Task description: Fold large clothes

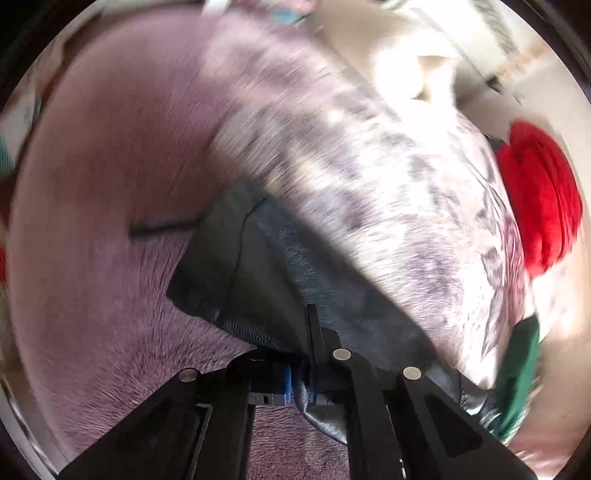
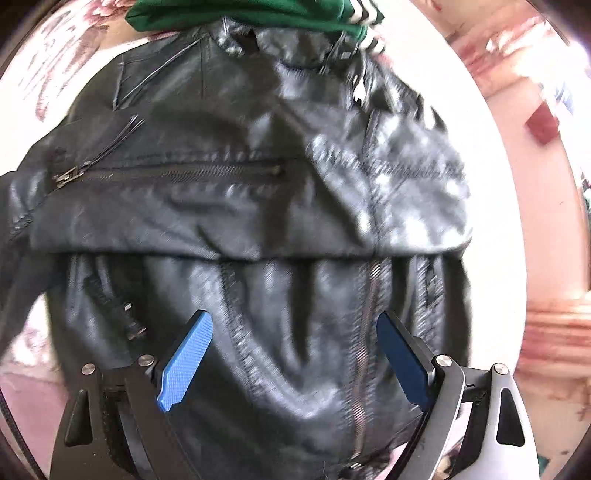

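Observation:
A black leather jacket (image 2: pixel 258 206) with zips lies on the bed and fills the right wrist view, its upper part folded down over the lower part. My right gripper (image 2: pixel 291 354) is open, its blue pads (image 2: pixel 186 363) spread just above the jacket's lower front. In the left wrist view my left gripper (image 1: pixel 301 384) is shut on a dark part of the jacket (image 1: pixel 258 273), which hangs lifted above the pinkish bedspread (image 1: pixel 103 206). The view is blurred by motion.
A red garment (image 1: pixel 539 195) lies at the right of the bed. A green garment with white stripes (image 2: pixel 243 13) lies beyond the jacket and also shows in the left wrist view (image 1: pixel 521 376). The bedspread is flowered in the sunlit part (image 1: pixel 369 177).

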